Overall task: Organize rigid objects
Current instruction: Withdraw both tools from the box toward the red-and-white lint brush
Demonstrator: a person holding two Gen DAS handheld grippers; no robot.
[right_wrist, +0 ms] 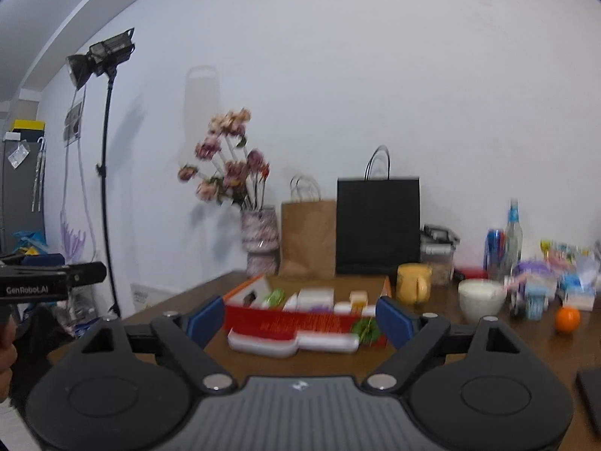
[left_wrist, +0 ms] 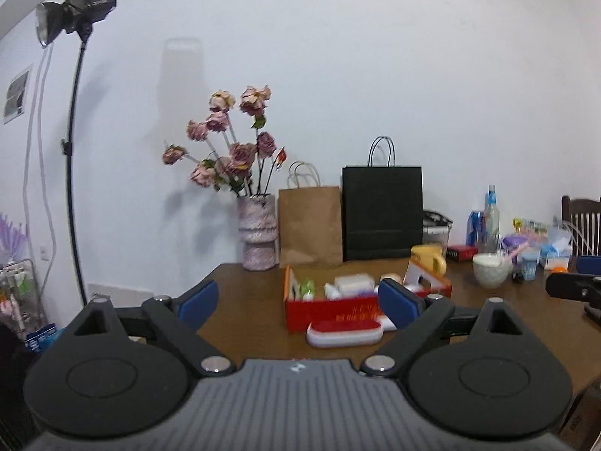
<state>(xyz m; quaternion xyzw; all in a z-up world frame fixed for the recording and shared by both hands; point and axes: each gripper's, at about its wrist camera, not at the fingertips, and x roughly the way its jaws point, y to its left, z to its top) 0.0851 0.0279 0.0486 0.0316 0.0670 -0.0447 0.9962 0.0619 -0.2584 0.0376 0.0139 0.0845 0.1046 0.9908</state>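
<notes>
A red open box (left_wrist: 330, 312) holding several small white and green packs sits mid-table; it also shows in the right wrist view (right_wrist: 300, 321). A red-and-white flat case (left_wrist: 343, 332) lies just in front of the box, and shows in the right wrist view (right_wrist: 293, 342) as well. My left gripper (left_wrist: 298, 302) is open and empty, held back from the case. My right gripper (right_wrist: 296, 317) is open and empty, also short of the box. The right gripper's body (left_wrist: 574, 289) shows at the left view's right edge, and the left gripper's body (right_wrist: 49, 282) shows at the right view's left edge.
On the brown table (left_wrist: 255, 300) stand a flower vase (left_wrist: 258, 236), a brown paper bag (left_wrist: 310, 225), a black bag (left_wrist: 382, 214), a yellow mug (right_wrist: 413, 283), a white bowl (right_wrist: 482, 297), bottles and small clutter (right_wrist: 541, 278), and an orange (right_wrist: 568, 319). A light stand (left_wrist: 75, 150) is at left.
</notes>
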